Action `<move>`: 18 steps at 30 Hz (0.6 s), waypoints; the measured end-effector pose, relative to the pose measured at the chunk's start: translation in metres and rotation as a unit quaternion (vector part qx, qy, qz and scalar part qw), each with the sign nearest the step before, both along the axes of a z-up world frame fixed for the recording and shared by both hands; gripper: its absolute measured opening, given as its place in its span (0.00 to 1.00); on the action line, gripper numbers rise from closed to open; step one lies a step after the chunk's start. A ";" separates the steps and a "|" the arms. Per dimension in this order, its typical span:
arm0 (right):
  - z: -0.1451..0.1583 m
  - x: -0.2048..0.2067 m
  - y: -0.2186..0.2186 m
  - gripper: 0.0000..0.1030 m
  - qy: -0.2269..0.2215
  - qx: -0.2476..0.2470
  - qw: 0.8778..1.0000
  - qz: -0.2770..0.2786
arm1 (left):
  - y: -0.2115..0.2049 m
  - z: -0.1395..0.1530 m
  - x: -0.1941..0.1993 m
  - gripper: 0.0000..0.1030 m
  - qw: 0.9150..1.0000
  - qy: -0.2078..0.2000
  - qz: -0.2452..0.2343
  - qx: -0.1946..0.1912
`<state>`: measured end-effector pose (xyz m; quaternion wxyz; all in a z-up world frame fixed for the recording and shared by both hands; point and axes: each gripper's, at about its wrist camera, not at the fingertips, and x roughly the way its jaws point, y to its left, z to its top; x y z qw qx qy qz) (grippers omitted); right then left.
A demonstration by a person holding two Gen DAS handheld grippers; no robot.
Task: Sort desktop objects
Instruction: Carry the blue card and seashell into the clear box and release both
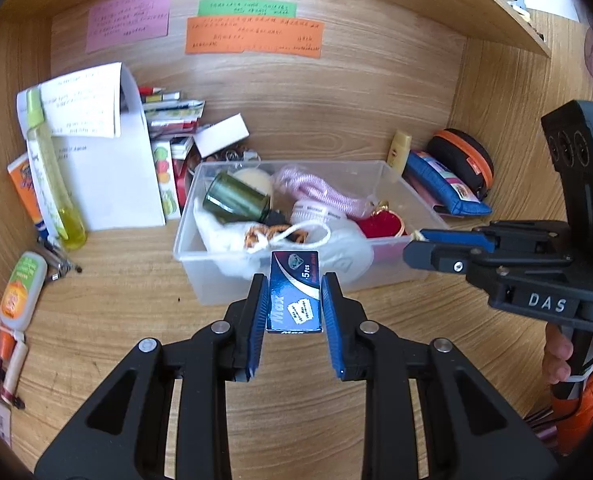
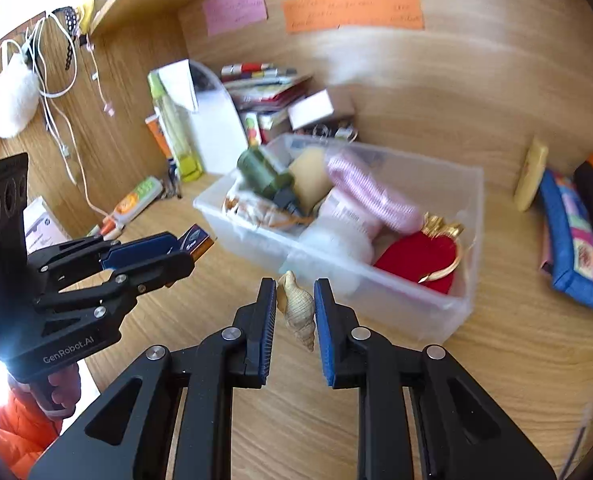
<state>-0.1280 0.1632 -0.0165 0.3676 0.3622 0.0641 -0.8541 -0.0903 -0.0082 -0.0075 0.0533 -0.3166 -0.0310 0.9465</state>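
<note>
Left gripper (image 1: 294,300) pinches a small blue box (image 1: 294,292) between its two blue pads. The box stands up tall, with its long side running along the fingers. Straight ahead, very near, is the clear bin (image 1: 396,168). Its front wall is just past the tip of the box, so I think the box should be lifted over that wall. The bin is already quite full: a green bottle (image 1: 236,198), a pink rope (image 1: 316,192), a red pouch (image 1: 380,226). The right gripper (image 1: 416,246) comes in from the right, close to the bin too.

From the right wrist view, the right gripper (image 2: 295,308) pinches a pale shell (image 2: 296,308), its point aimed back toward the camera. The bin (image 2: 376,284) sits just ahead. The left gripper (image 2: 184,248) is on the left, holding its box (image 2: 196,240) near the bin's corner. The two could bump if both go in together.
</note>
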 end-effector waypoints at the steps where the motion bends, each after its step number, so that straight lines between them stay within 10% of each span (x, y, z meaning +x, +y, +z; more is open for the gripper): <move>1: 0.003 -0.002 0.002 0.17 0.004 -0.001 1.000 -0.001 | 0.000 0.003 -0.002 0.26 1.000 0.002 -0.001 -0.001; 18: 0.020 -0.038 0.019 0.17 0.017 -0.031 0.999 -0.028 | -0.005 0.013 -0.026 0.26 1.000 -0.003 -0.024 0.003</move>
